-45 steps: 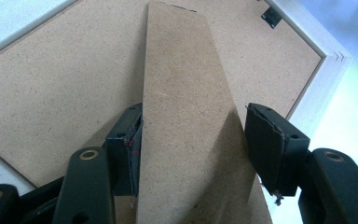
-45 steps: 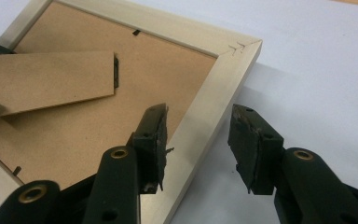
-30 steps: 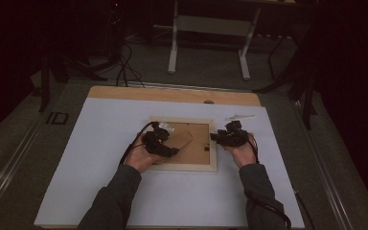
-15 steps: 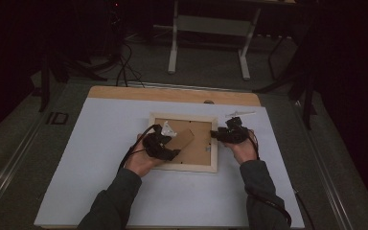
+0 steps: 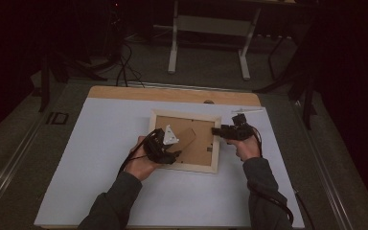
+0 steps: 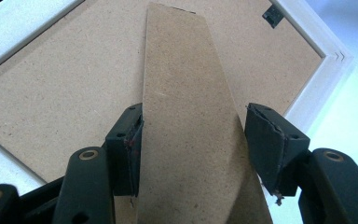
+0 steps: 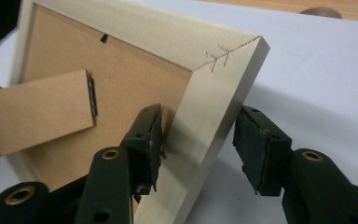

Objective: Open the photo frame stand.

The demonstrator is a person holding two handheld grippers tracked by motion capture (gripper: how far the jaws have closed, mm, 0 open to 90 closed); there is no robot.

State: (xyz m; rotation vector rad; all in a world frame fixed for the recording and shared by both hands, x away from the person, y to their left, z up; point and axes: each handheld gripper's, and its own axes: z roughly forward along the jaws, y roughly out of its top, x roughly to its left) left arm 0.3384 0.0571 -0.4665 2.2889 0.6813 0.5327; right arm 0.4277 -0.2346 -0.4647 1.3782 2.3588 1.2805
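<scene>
High view, frame: the picture frame [image 5: 187, 140] lies back side up on the white sheet [image 5: 100, 143] that covers the desk, right of the middle and nearer the far edge; its long axis runs across the desk, turned a little, with the right end nearer the person.
High view, left gripper: the left gripper [image 5: 165, 148] sits over the frame's near left part, above the brown backing.
High view, right gripper: the right gripper [image 5: 218, 131] meets the frame's right rail, pointing left.
Left gripper view, stand: the cardboard stand [image 6: 191, 126] runs lengthwise away from the camera, between the spread jaws; the left pad [image 6: 133, 140] touches its edge, the right pad [image 6: 265, 140] stands just clear.
Left gripper view, backing: the brown backing [image 6: 65, 84] lies beneath the stand, with the pale rail to the right.
Right gripper view, rail: the frame's right rail [image 7: 209, 112] passes between the jaws, which have just been opening; the left pad [image 7: 147, 140] is against the inner side, the right pad [image 7: 256, 144] apart from it.
Right gripper view, stand: the stand points left from its hinge [image 7: 92, 97].
</scene>
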